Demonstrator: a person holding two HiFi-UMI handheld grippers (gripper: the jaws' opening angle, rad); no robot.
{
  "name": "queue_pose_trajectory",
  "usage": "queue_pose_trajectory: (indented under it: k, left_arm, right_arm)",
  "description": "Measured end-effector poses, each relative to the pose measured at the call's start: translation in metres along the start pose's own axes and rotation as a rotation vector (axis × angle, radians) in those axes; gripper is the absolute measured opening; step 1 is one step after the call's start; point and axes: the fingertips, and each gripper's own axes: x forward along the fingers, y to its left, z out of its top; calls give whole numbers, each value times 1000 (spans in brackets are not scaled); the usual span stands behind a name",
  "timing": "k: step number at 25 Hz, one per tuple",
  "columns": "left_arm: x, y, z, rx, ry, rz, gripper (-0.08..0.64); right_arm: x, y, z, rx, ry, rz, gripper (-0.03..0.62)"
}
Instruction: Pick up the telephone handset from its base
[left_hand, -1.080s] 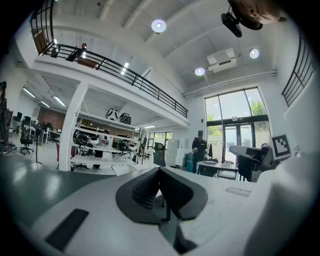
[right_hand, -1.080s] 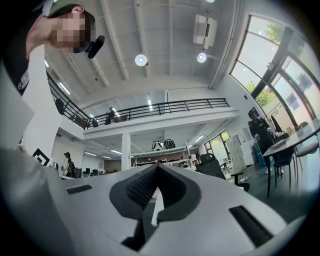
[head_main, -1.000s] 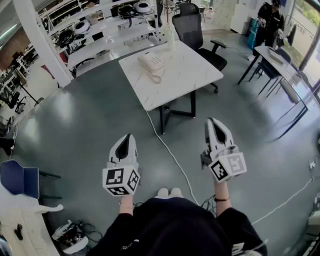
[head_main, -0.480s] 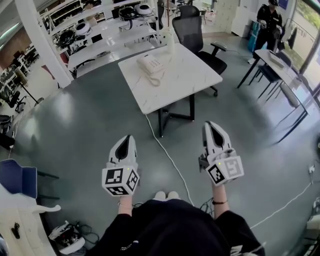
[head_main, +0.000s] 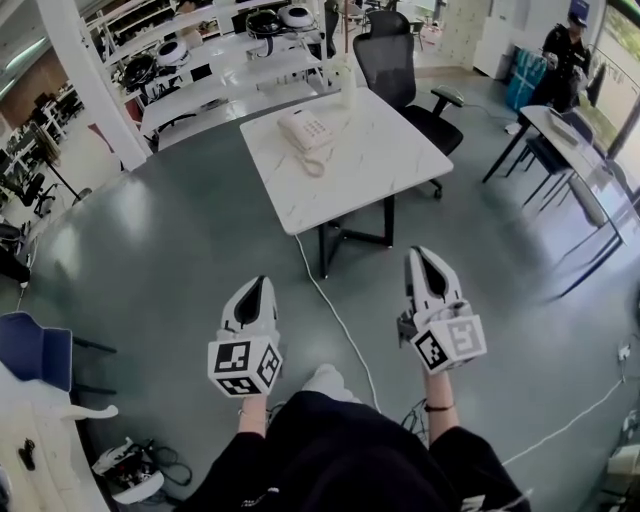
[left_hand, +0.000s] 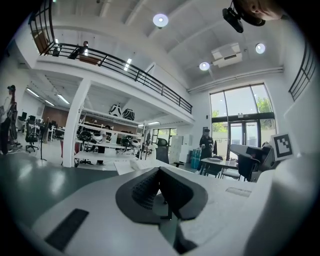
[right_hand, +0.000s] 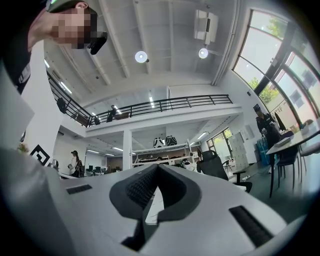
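— Both grippers, how do they stand?

— My left gripper (head_main: 256, 285) has its jaws together, with nothing between them. My right gripper (head_main: 421, 256) looks the same: the pads meet at the tips and hold nothing. I hold both in front of me, over the grey floor (head_main: 180, 250).

— And the telephone?

— The telephone (head_main: 304, 128) sits on the white table (head_main: 390, 165), near its far left corner, well apart from both grippers. The handset (head_main: 292, 127) lies on its base. I think it is on the left side, but it is too small in the head view to be sure. The curled cord (head_main: 314, 162) lies on the table just beside the base, on my side.

— What could go wrong from here?

— First, a white cable (head_main: 335, 310) runs over the floor from under the table to near my feet, between the two grippers. If I walk without looking down, my foot may catch it. Second, if I arrive with the jaws together, they will only push the handset, and the base may slide. I must open one gripper before. Third, if I lift the handset too far, I judge that the cord can drag the base along.
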Motion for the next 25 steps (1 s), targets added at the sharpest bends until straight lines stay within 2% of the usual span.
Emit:
queue_pose_trajectory:
  k: [7, 12, 18, 25]
  left_arm:
    - [49, 14, -2, -7, 12, 18, -2]
    - [105, 33, -7, -22, 31, 17, -2]
    - [176, 43, -3, -31, 56, -12, -2]
    - [233, 62, 5, -41, 55, -21, -2]
  right_arm:
    - [50, -23, -18, 10, 29, 13, -9]
    - [101, -44, -41, 26, 50, 16, -9]
    - [160, -72, -51, 35, 68, 10, -9]
    - [218, -92, -65, 46, 72, 16, -9]
